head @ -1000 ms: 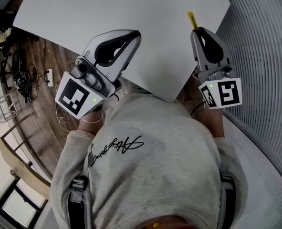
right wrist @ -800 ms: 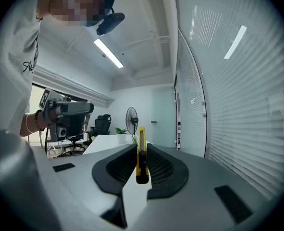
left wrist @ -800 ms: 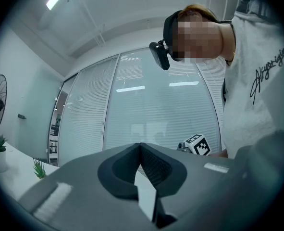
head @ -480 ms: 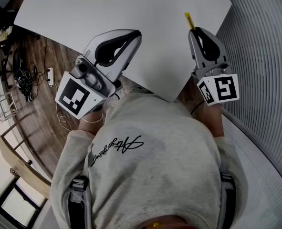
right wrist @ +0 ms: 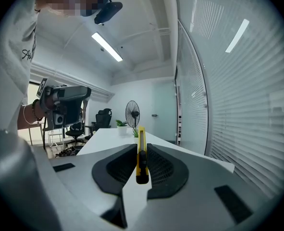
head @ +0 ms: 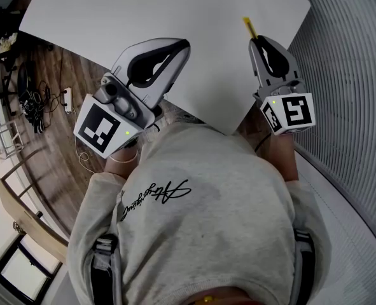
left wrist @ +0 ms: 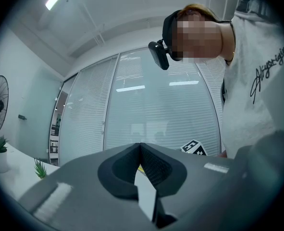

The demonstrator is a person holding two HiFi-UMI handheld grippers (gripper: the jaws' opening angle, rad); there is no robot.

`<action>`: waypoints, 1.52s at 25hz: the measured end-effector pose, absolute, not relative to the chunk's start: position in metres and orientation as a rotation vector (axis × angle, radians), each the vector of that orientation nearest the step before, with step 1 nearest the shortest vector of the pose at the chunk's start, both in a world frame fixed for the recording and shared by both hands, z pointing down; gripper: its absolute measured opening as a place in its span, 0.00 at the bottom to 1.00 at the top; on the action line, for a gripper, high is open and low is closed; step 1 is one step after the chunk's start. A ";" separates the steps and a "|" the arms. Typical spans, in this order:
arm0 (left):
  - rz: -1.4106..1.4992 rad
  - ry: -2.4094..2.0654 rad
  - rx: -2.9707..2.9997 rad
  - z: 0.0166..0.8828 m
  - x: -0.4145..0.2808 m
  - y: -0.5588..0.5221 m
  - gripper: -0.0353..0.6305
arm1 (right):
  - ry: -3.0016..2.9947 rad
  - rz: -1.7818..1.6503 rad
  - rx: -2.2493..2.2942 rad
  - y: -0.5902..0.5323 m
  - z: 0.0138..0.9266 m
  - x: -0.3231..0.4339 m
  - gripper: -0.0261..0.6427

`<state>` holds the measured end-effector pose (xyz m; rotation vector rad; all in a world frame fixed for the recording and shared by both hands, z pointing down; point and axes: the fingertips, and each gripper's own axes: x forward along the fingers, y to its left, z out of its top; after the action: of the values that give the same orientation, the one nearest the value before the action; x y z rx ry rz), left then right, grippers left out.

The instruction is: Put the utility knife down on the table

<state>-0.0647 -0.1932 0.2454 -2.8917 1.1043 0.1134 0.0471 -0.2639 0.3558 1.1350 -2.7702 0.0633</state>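
Observation:
The yellow utility knife [right wrist: 141,154] stands on edge between the pads of my right gripper [right wrist: 141,150], which is shut on it. Its front end points out over the white table [right wrist: 108,138]. In the head view only the knife's yellow tip [head: 247,24] shows past the right gripper [head: 259,40], above the table's [head: 175,11] right part. My left gripper [head: 182,44] hovers over the table's near edge. Seen from the left gripper's [left wrist: 141,146] own camera, the pads meet with nothing between them.
A ribbed wall [head: 347,75] runs close along the right of the table. The table's near corner [head: 229,132] sits just before the person's body. Wooden floor with cables [head: 41,107] lies to the left. A fan [right wrist: 132,114], potted plants [right wrist: 121,124] and office chairs [right wrist: 101,117] stand beyond the table's far end.
My right gripper with the knife has sunk a little and drifted slightly left and forward over the table. The left gripper has kept still.

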 end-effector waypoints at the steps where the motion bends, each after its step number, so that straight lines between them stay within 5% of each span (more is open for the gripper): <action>1: 0.113 1.103 -2.891 0.245 -0.064 -0.193 0.03 | -2.767 0.070 1.134 -0.264 0.358 0.047 0.13; 38: 0.098 1.122 -2.890 0.240 -0.063 -0.196 0.03 | -2.638 0.180 1.061 -0.279 0.415 0.041 0.13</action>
<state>-0.0631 -0.1965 0.2403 -2.8903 1.1216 0.0980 0.0407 -0.2788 0.4145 1.0609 -2.6380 0.1798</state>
